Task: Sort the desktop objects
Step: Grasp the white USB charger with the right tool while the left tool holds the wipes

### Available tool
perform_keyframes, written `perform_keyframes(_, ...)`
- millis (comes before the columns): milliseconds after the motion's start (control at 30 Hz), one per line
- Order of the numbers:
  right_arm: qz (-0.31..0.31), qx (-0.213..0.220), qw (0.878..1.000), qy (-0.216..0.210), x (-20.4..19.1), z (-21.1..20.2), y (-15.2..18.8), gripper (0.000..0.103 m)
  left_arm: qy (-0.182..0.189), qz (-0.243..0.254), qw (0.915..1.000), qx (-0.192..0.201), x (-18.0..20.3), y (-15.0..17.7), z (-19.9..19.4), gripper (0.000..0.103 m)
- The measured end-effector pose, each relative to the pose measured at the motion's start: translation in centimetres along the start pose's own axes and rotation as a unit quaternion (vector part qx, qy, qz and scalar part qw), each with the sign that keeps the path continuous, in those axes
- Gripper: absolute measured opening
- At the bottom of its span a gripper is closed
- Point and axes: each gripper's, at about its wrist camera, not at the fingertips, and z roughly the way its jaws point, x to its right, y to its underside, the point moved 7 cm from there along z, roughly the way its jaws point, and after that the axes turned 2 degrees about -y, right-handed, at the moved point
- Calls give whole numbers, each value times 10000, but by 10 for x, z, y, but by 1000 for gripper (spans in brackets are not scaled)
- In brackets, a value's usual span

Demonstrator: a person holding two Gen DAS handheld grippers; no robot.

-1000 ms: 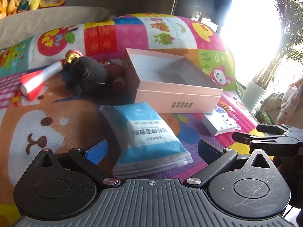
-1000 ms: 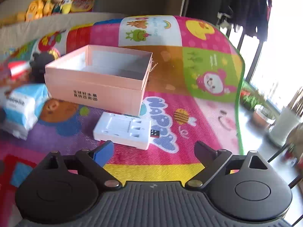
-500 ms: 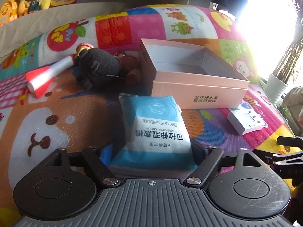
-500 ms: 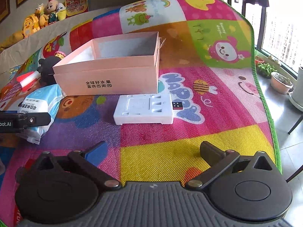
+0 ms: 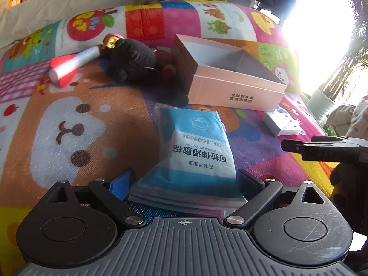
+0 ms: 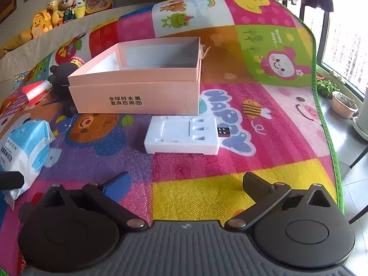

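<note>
Left wrist view puts the blue wipes pack (image 5: pixel 197 154) right where I want it: its near end sits between the fingers of my left hand-held gripper (image 5: pixel 186 181), and its long axis runs straight away from me toward the pink box (image 5: pixel 230 78). The jaws have just been opening again and now stand apart, with a gap at the blue-padded finger (image 5: pixel 120 182), so I judge nothing is clamped yet. The box stands open and empty just beyond the pack's far end. From the right wrist view, my right hand-held gripper (image 6: pixel 186 184) is spread wide over bare mat (image 6: pixel 207 188), with the white charger (image 6: pixel 182 135) ahead of it, just in front of the box. The left hand is clearly nearer the pack; closing across its short width looks like the move.
</note>
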Motion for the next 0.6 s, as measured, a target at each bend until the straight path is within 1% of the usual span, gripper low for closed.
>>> perform_keyframes(100,61,18,10000,40,-3,13,-16,103,70,-72,9999,21,0,0,1,102)
perform_keyframes(233,289,-173,9994,77,-5,39,-28,103,-27,56,10000,45,4,3,2,103)
perform_keyframes(267,293,-158,9994,136,-6,43,-31,103,-48,70,9999,53,5,3,3,103)
perform_keyframes(400,140,-156,9998,-20,-15,42,-31,102,-46,61,10000,51,5,3,2,103)
perform_keyframes(467,-134,-86,9999,-18,-20,34,-26,87,-10,56,10000,28,4,3,2,103)
perform_keyframes(533,-225,-74,9995,-192,-23,23,-20,78,15,124,9999,-12,4,3,2,103)
perform_keyframes(600,-223,-79,9992,-306,-24,11,-12,78,4,301,9995,-74,7,3,2,103)
